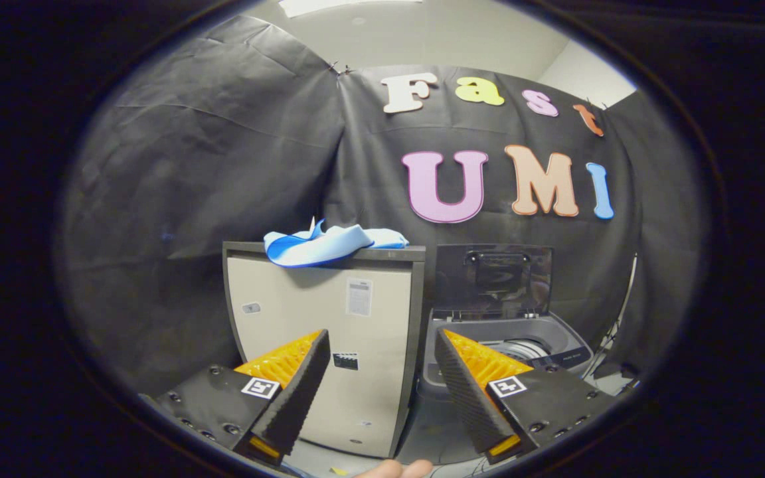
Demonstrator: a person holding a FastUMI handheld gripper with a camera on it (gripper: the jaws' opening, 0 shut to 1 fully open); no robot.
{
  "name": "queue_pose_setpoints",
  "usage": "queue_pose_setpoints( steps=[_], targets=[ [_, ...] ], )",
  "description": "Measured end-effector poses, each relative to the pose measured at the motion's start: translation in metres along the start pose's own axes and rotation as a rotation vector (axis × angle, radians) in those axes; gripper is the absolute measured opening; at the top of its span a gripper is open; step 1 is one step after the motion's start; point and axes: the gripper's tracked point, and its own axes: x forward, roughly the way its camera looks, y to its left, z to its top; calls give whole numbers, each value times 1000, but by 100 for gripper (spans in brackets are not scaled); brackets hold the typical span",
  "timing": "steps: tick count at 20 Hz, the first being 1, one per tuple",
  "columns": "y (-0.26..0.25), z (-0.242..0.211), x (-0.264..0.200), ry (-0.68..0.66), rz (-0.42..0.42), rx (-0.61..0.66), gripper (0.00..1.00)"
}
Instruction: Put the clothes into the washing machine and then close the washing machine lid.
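A blue and white piece of clothing (329, 243) lies crumpled on top of a tall beige cabinet (303, 312), well beyond my fingers. Right of the cabinet stands a small grey top-loading washing machine (555, 345). Its dark lid (494, 272) is raised upright at the back, and the drum opening (518, 348) shows just past my right finger. My gripper (382, 345) is open with nothing between its fingers, held back from both the cabinet and the machine.
Black cloth walls close in the booth behind and to both sides. A cable (615, 325) hangs down to the right of the washing machine. A fingertip of a person's hand (392, 469) shows below, between my fingers.
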Motion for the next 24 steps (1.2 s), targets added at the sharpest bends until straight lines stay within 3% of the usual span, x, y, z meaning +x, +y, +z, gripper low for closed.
queue_pose_setpoints(
  steps=[9, 15, 18, 24],
  targets=[
    [35, 29, 17, -10, 22, 9, 98],
    [54, 44, 47, 26, -9, 16, 98],
    [62, 80, 73, 16, -31, 64, 98],
    [87, 148, 144, 21, -1, -19, 98]
  ],
)
